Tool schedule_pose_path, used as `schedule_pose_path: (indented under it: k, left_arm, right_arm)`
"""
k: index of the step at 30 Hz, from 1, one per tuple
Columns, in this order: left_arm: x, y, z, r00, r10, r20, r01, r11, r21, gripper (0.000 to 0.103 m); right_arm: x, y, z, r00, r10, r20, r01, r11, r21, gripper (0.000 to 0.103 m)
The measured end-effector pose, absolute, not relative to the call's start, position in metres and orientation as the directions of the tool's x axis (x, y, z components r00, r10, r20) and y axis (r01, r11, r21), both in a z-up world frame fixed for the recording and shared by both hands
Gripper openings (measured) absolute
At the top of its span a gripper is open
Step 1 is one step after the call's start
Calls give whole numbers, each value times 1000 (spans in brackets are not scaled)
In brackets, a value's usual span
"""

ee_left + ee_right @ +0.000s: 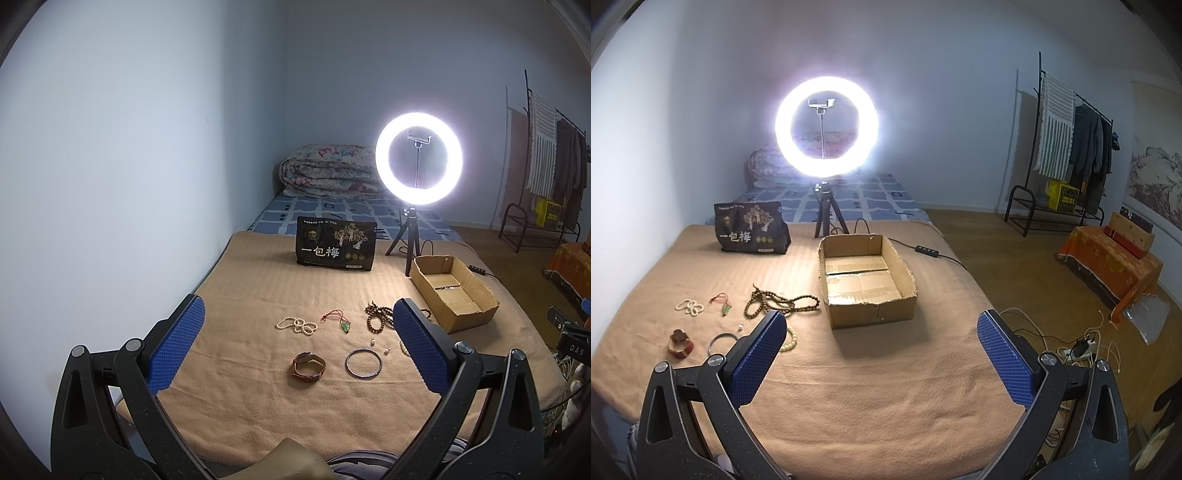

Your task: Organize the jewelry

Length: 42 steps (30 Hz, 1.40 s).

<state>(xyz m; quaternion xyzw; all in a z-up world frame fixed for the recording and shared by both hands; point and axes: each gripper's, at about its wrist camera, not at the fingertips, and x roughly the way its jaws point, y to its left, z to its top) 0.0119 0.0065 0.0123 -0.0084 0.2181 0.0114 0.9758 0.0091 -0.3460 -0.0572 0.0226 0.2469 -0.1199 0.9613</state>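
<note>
Jewelry lies on a tan blanket (240, 288): a pearl strand (296, 325), a green pendant on a red cord (340, 319), brown wooden beads (378, 316), a red-strapped watch (308, 366), a silver bangle (363, 363) and small pearl earrings (379, 345). An empty open cardboard box (866, 273) stands to the right of them. My left gripper (299, 314) is open and empty, above the jewelry. My right gripper (882, 328) is open and empty, just before the box. The beads (775, 301), watch (680, 344) and bangle (720, 341) show at its left.
A lit ring light on a tripod (826, 125) stands behind the box, its cable (927, 250) trailing off the bed. A black snack bag (336, 244) stands at the back. A folded quilt (328, 170), clothes rack (1067, 147) and floor cables (1078, 347) lie beyond.
</note>
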Motion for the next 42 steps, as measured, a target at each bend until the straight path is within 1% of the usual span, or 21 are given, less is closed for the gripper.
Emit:
schedule_pose_path:
  k: [17,25,30,37,42]
  left_arm:
    - [10,7,10,904,19,-426,-26,1000,-9,103]
    - [21,7,9,895,20,-445,-26,1000,-9,103]
    - [31,13,-2,886,30,-463,-37,999,-5,103]
    - [51,28,-22,866,76,-494,-79,997,14,103]
    - [70,43,-46,835,100,-541,-97,995,34,103]
  right_arm:
    - [10,-346,-58,848,-219,-483,242,970,-16,103]
    - [17,-344,-61,842,-216,-495,236,972,-24,103]
    - [26,-341,-65,837,-211,-505,226,974,-32,103]
    - [46,-331,-73,838,-202,-506,193,979,-71,103]
    - [65,-325,-85,845,-115,-522,99,993,-57,103]
